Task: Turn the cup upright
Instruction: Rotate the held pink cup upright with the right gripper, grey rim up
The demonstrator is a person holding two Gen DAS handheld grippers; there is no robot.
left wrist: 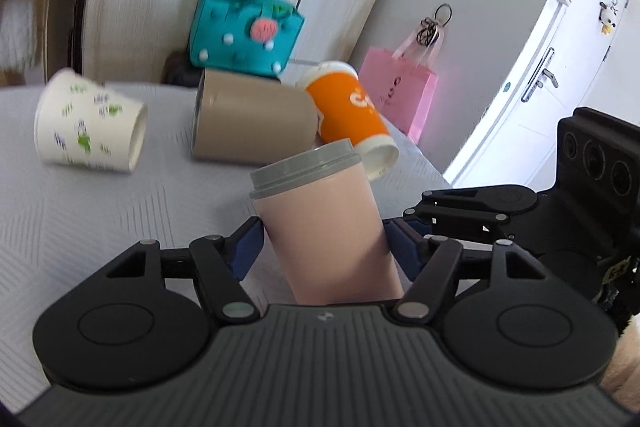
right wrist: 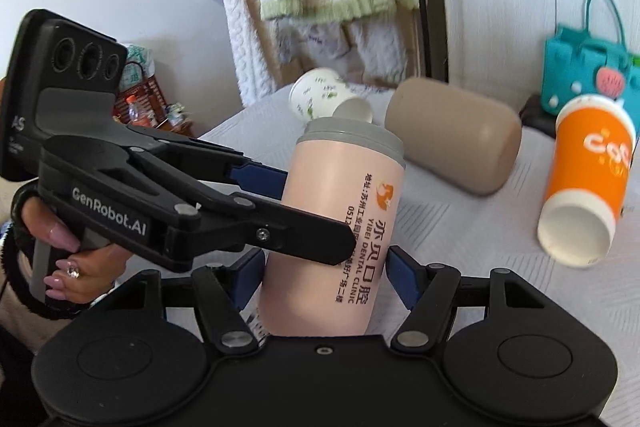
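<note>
A pink cup with a grey lid (left wrist: pixel 326 223) (right wrist: pixel 340 223) stands nearly upright on the table, lid up, leaning slightly. My left gripper (left wrist: pixel 324 247) is shut on its body, blue pads on both sides; it also shows in the right wrist view (right wrist: pixel 296 203), reaching in from the left. My right gripper (right wrist: pixel 324 275) is shut on the same cup lower down, and it shows in the left wrist view (left wrist: pixel 404 223) on the cup's right side. The cup's base is hidden behind the gripper bodies.
On the grey tablecloth (left wrist: pixel 100 227) lie a white printed paper cup (left wrist: pixel 90 121), a tan cup (left wrist: pixel 252 119) and an orange paper cup (left wrist: pixel 348 115), all on their sides. A teal handbag (left wrist: pixel 244 27) and a pink gift bag (left wrist: pixel 400 87) stand behind.
</note>
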